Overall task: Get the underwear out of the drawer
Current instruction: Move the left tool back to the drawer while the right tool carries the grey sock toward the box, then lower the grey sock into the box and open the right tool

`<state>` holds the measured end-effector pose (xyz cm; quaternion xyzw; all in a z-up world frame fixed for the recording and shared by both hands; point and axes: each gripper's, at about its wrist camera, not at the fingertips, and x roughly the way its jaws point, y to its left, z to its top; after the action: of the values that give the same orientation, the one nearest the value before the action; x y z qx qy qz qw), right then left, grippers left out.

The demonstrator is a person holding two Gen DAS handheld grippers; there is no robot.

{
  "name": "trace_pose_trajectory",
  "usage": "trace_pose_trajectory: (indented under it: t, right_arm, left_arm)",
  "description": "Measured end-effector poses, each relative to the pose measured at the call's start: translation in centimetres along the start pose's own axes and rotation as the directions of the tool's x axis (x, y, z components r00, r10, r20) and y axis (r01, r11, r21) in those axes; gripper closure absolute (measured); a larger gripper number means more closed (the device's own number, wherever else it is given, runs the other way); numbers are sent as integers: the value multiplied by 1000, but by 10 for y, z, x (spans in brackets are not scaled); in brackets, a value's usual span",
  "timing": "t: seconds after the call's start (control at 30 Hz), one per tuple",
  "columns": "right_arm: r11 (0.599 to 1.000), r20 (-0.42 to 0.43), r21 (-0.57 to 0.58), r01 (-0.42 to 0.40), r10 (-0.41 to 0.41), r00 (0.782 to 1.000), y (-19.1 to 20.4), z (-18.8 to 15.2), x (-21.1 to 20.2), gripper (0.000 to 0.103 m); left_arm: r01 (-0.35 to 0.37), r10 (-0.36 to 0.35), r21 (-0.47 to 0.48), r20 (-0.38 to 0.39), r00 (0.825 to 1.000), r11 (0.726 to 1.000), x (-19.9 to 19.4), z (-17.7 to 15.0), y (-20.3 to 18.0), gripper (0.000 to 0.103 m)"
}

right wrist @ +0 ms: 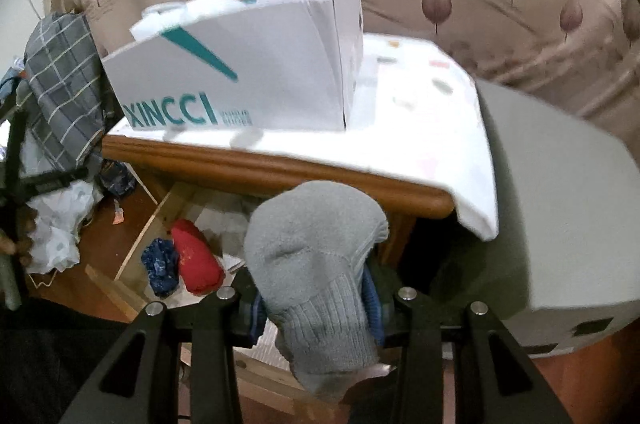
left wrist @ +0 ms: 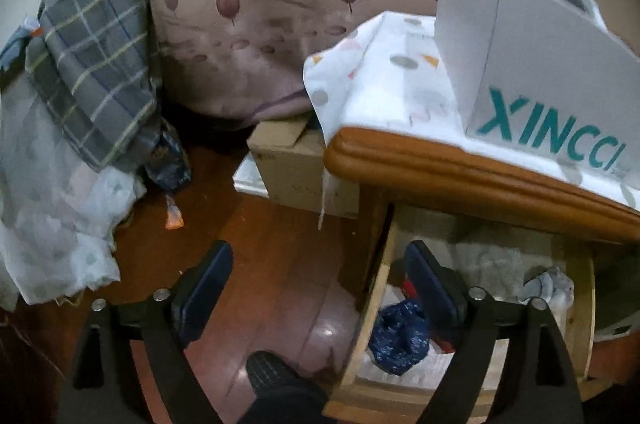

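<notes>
Grey ribbed garment [right wrist: 320, 264] is hanging clamped in our right gripper [right wrist: 320, 308] above the open drawer [left wrist: 374, 304], while our left gripper [left wrist: 320, 288] is gaping empty beside the orange-edged worktop [left wrist: 460, 164], navy [left wrist: 398, 336] and red [right wrist: 196, 260] bundles lying inside.

Drawer [left wrist: 580, 288] stands open from above; the table edge [left wrist: 480, 168] overhangs its rear. Blue bundle [left wrist: 396, 340] and red bundle [right wrist: 198, 260] crowd the left end.

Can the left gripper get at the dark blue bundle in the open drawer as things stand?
Probably yes. The left gripper has its jaws wide open and empty right above the drawer, and the dark blue bundle lies uncovered near its front corner, beside the red item.
</notes>
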<state>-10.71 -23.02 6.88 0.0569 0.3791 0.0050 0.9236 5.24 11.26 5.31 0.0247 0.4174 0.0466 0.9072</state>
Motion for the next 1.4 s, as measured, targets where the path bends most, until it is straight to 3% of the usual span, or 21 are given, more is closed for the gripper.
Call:
trace_pose_trajectory:
  t: [0.1, 0.23, 0.47, 0.57, 0.83, 1.23, 1.4]
  right_arm:
    - [1000, 15, -16, 9, -9, 1000, 1, 11, -15, 64]
    - [1000, 51, -21, 5, -4, 999, 1, 36, -38, 64]
    - [996, 161, -85, 12, 1, 987, 16, 110, -68, 64]
    - [995, 163, -98, 4, 12, 987, 24, 143, -64, 63]
    - [994, 52, -112, -18, 24, 998, 49, 207, -3, 63]
    - [985, -76, -125, 118, -128, 989, 56, 233, 88, 58]
    - [986, -104, -101, 130, -140, 985, 50, 230, 105, 55]
  left_arm:
    - [14, -14, -5, -50, 999, 1000, 14, -10, -1, 16]
    - [-1, 1, 2, -55, 998, 1000, 17, -15, 1, 15]
    - [-3, -1, -57, -70, 998, 998, 19, -16, 15, 10]
    - [-24, 20, -59, -70, 997, 998, 20, -17, 17, 10]
    - [0, -7, -87, -76, 997, 996, 22, -17, 21, 8]
    - [22, -28, -77, -84, 996, 997, 22, -17, 20, 8]
    - [34, -42, -75, -107, 993, 997, 25, -17, 18, 8]
